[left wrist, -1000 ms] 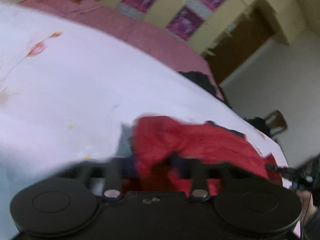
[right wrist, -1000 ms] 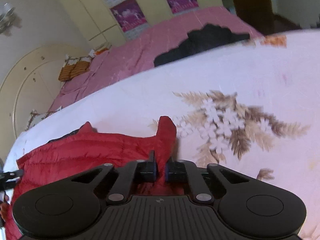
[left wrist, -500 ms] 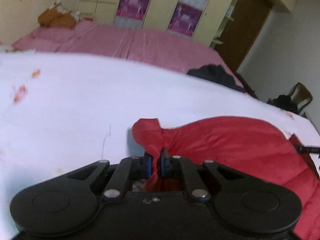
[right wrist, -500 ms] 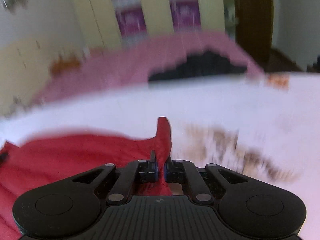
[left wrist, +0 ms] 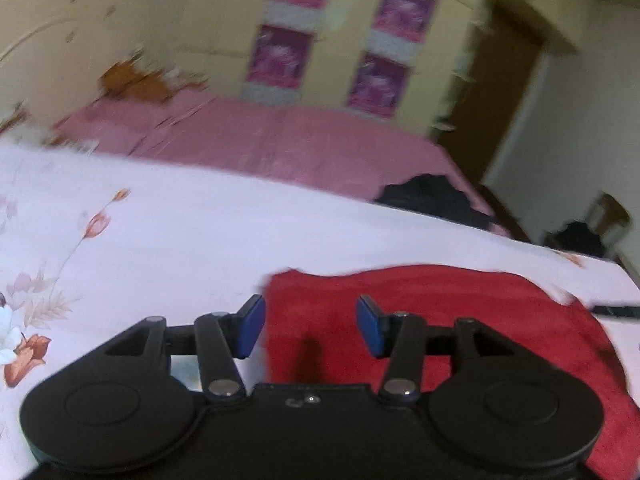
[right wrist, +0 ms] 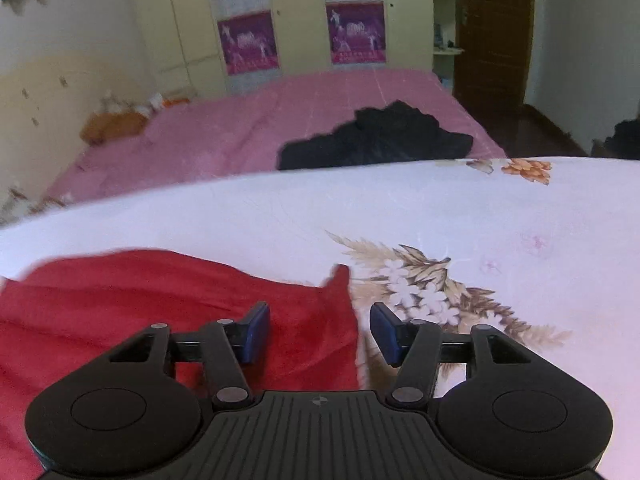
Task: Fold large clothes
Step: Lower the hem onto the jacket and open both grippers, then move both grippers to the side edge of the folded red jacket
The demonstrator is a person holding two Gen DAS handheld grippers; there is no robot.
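Note:
A red padded garment (left wrist: pixel 432 320) lies on the white flowered sheet (left wrist: pixel 168 240). In the left wrist view my left gripper (left wrist: pixel 310 326) hovers over the garment's left edge with its jaws opening; the blue pads (left wrist: pixel 252 326) touch no cloth. In the right wrist view the same red garment (right wrist: pixel 160 304) fills the lower left, its right corner sticking up a little. My right gripper (right wrist: pixel 320 330) stands over that right edge, jaws opening, with the cloth lying below and clear of the pads (right wrist: pixel 386 332).
A pink bed (right wrist: pixel 260 128) lies beyond the white sheet with a black garment (right wrist: pixel 380 136) on it. Yellow wardrobes with purple posters (right wrist: pixel 356 32) line the far wall. A brown door (right wrist: pixel 494 28) and a chair (left wrist: pixel 600 220) stand at the right.
Both grippers were shut on bunched corners of the red garment; now both have let go and their jaws stand apart. The garment lies flatter. The left gripper has risen.

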